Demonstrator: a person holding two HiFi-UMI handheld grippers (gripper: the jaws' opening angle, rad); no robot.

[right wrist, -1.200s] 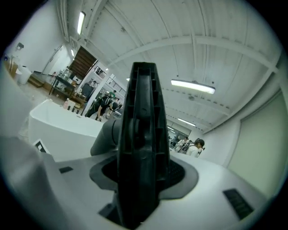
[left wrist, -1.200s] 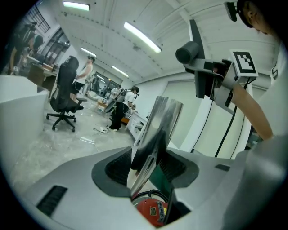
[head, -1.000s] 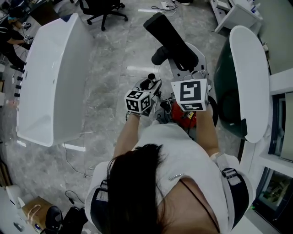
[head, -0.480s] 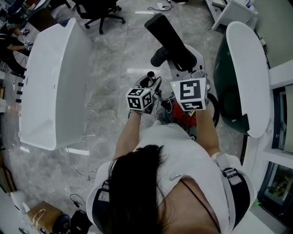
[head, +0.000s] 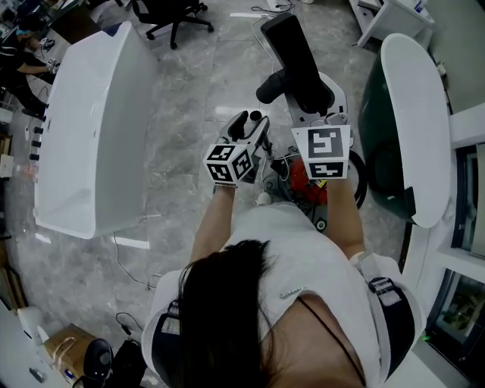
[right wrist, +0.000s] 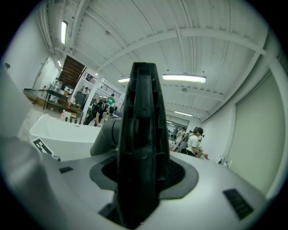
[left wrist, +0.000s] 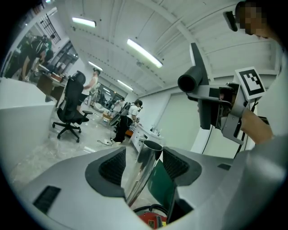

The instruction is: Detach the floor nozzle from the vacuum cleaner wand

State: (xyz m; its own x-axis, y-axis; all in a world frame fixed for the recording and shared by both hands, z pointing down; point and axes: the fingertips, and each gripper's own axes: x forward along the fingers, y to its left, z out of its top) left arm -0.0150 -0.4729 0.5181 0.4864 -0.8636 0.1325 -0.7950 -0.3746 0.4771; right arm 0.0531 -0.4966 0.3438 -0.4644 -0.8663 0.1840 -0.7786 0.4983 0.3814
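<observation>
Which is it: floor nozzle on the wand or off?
Off. The wand ends open and empty; the floor nozzle is apart, in the right gripper.

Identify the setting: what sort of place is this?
Most likely an open-plan lab or workshop-style office: a rolling office chair on a polished stone floor, long white tables, and people working at benches under ceiling strip lights.

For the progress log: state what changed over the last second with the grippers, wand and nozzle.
The left gripper has just opened its jaws. The metal wand stands between them unclamped, and the gripper has lifted slightly. The right gripper rolled a little, tipping the black nozzle. Unchanged: the right grip on the nozzle.
</observation>
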